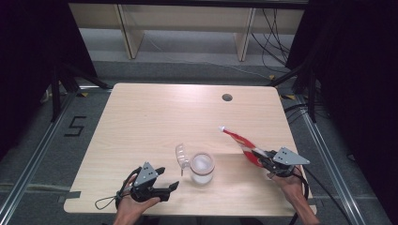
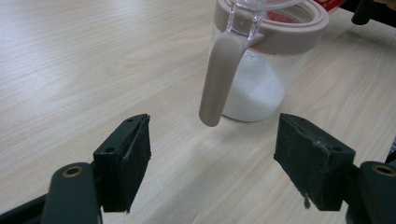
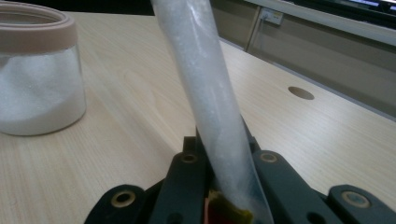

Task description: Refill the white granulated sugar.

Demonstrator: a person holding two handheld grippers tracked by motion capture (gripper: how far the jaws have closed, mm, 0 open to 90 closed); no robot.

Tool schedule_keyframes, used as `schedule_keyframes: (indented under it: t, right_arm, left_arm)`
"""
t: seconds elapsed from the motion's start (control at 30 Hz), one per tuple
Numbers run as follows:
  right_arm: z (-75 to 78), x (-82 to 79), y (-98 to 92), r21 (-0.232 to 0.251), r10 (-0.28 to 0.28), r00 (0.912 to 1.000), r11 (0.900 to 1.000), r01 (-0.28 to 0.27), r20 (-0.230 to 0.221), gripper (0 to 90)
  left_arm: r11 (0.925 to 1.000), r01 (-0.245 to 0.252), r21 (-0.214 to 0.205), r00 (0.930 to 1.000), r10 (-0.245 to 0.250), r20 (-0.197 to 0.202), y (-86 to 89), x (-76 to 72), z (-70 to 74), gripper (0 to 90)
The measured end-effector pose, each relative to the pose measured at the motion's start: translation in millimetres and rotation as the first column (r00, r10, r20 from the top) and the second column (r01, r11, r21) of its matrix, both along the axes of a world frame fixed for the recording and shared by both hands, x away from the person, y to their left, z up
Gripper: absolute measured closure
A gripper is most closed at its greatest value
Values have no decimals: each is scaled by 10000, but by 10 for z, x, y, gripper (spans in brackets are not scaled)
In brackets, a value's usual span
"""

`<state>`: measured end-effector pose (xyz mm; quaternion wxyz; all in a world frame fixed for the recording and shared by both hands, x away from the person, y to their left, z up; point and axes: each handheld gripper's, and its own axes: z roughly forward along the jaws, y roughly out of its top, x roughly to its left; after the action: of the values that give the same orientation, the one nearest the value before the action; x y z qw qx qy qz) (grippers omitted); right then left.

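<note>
Glass jar (image 1: 202,168), part-filled with white grains, near-centre, lid apparently flipped open. Right gripper (image 1: 264,158) clenched on red-white bag (image 1: 240,141), right. Left gripper (image 1: 170,189) released, near-left. Step: refilling. Next: tilt bag over mouth.

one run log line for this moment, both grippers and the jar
left gripper: open, facing jar | right gripper: shut on bag, raised off table | jar: lid open, white powder inside
</note>
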<state>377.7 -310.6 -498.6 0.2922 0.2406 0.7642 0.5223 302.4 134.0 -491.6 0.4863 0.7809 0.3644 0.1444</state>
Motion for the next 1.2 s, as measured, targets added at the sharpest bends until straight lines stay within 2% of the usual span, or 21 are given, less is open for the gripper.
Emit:
schedule_keyframes:
  t: [0.2,0.27,0.3,0.33,0.37,0.43,0.47,0.53,0.57,0.67,0.7,0.8,0.87,0.9,0.93,0.97,1.0,1.03,1.07,1.1,1.2]
  right_arm:
    - [-26,-3,-57,487,-46,9995,9988,61,-313,865]
    - [-29,-5,-79,424,-193,9996,9989,202,-227,861]
    - [-36,-22,-79,483,-240,9990,9985,258,-367,860]
    - [-35,-7,-94,362,-141,9998,9992,146,-135,859]
    - [-33,-20,-98,437,-198,9989,9988,216,-425,857]
    - [-44,-14,-109,511,-227,9996,9984,236,-193,856]
    - [-45,-22,-117,659,-145,9988,9977,176,-477,855]
    - [-40,-23,-139,521,-138,9988,9985,162,-467,853]
    - [-41,-37,-138,624,-218,9973,9977,262,-707,852]
    - [-61,-53,-163,909,-411,9965,9947,476,-722,848]
    - [-56,-40,-188,790,-317,9977,9962,364,-595,846]
    - [-61,-71,-217,998,-415,9937,9937,520,-1042,840]
    - [-51,-76,-235,881,-481,9932,9944,576,-1059,840]
    - [-50,-86,-251,846,-408,9922,9951,510,-1182,838]
    - [-43,-109,-249,1015,-542,9885,9924,689,-1412,838]
    - [-40,-97,-269,863,-547,9917,9942,650,-1165,838]
    - [-36,-124,-276,943,-741,9872,9917,879,-1411,837]
    - [-32,-106,-304,789,-551,9909,9948,651,-1225,837]
    - [-24,-121,-310,710,-495,9874,9956,607,-1500,837]
    - [-32,-138,-295,931,-663,9849,9923,819,-1597,837]
    - [-27,-137,-313,825,-755,9843,9926,896,-1598,837]
  left_arm:
    - [10000,37,38,10000,-37,-2,0,-5,3,265]
    - [9996,169,221,9998,-172,128,10,0,10,265]
    - [10000,50,69,10000,-50,18,1,-6,4,265]
    - [10000,18,40,10000,-18,0,-1,-5,2,266]
    - [10000,19,39,10000,-19,1,0,-5,2,265]
    - [10000,20,43,10000,-20,3,1,-6,2,265]
    - [10000,15,43,10000,-15,4,1,-5,2,265]
    - [10000,20,23,10000,-20,0,-2,-4,-1,265]
    - [10000,40,33,10000,-39,-20,-2,-5,-2,266]
    - [9998,102,160,9999,-104,75,4,-4,5,266]
    - [9998,145,147,9999,-146,85,5,0,1,266]
    - [10000,35,44,10000,-35,-25,-4,-4,-4,266]
    - [9998,120,149,9999,-122,82,0,-1,0,266]
    - [10000,35,48,10000,-35,-21,-6,-3,-5,266]
    - [10000,8,83,10000,-8,-13,-5,-3,-4,266]
    - [9999,-8,146,10000,8,-25,-3,-6,-1,266]
    - [9999,9,149,10000,-8,-28,-3,-5,-2,266]
    - [9999,26,163,10000,-26,-18,-3,-2,-2,266]
    - [9997,59,237,10000,-60,38,0,4,0,266]
    - [9999,22,155,10000,-23,36,-10,2,-2,266]
    - [9999,24,129,10000,-24,-28,-13,0,-3,266]
